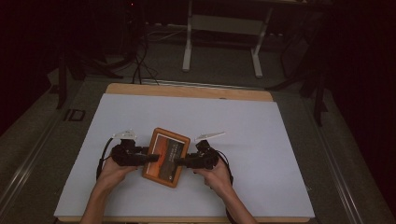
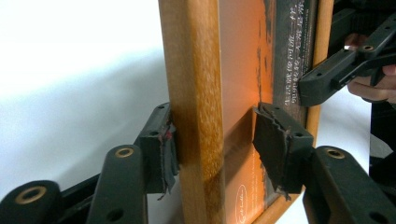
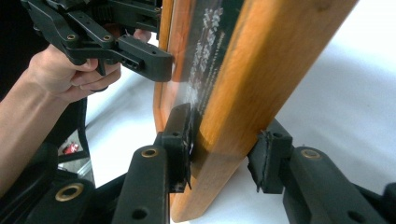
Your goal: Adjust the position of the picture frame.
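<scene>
Hard to read much off the high view, it's dark and the left tool (image 1: 150,158) and right tool (image 1: 179,162) are just black blobs against the picture frame (image 1: 166,157). The print under the glass is orange with a dark band of small text, too blurry to read in any view. The left gripper view cuts off the top and bottom of the frame, and the right gripper view cuts its top off as well.

Pose-wise: both forearms come in from the near edge of the table (image 1: 233,121), hands wrapped around the tool bodies, tools pointing inward at each other. The left hand (image 1: 112,170) and right hand (image 1: 215,173) sit either side of the frame, which is near the middle of the table, closer to the near edge, and looks lifted up at an angle.

Left tool's jaws are clamped across the wooden side rail, one pad behind it and one on the glass. Right tool grips the opposite rail likewise, though its outer pad looks just shy of the wood, can't tell for sure.
</scene>
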A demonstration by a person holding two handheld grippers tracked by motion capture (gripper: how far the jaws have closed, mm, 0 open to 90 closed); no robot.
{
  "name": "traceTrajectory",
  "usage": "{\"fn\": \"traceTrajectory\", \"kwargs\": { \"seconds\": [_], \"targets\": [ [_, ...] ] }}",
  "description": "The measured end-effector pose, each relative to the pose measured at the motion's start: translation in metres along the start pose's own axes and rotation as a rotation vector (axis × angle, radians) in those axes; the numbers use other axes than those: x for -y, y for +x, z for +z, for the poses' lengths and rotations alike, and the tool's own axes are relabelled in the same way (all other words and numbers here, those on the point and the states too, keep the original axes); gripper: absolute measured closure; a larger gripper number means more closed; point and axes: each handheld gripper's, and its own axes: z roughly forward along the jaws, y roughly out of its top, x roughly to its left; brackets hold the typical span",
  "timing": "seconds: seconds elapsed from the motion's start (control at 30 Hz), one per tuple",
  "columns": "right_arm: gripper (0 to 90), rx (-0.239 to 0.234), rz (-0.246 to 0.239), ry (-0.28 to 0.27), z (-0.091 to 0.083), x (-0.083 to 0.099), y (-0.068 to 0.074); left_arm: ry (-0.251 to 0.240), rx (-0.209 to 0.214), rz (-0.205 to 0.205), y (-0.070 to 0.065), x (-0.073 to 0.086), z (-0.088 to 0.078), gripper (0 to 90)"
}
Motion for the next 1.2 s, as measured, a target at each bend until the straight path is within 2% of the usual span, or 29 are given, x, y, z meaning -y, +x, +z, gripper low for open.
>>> {"fn": "traceTrajectory", "kwargs": {
  "seconds": [0.17,0.27,0.5,0.6,0.8,1.0,1.2],
  "targets": [
    [64.9,0.007,-0.039,-0.007,-0.005,-0.004,0.003,-0.027,-0.013,0.031,-0.006,-0.001,-0.002,53.8],
    [63.8,0.015,-0.065,-0.03,-0.015,-0.008,0.002,-0.031,-0.023,0.066,-0.015,-0.003,0.002,56.3],
    [62.3,0.042,-0.108,-0.026,-0.037,-0.011,-0.002,-0.068,-0.032,0.091,-0.031,-0.011,0.013,57.8],
    [61.2,0.042,-0.116,-0.034,-0.046,-0.011,-0.005,-0.08,-0.033,0.096,-0.039,-0.014,0.017,59.2],
    [60.3,0.051,-0.153,-0.01,-0.061,-0.012,-0.009,-0.078,-0.031,0.1,-0.05,-0.016,0.026,60.4],
    [58.2,0.044,-0.193,0.035,-0.068,-0.009,-0.015,-0.069,-0.065,0.123,-0.066,-0.014,0.034,61.6],
    [57.0,0.05,-0.204,0.053,-0.075,-0.007,-0.018,-0.066,-0.047,0.108,-0.07,-0.012,0.041,62.3]
  ]
}}
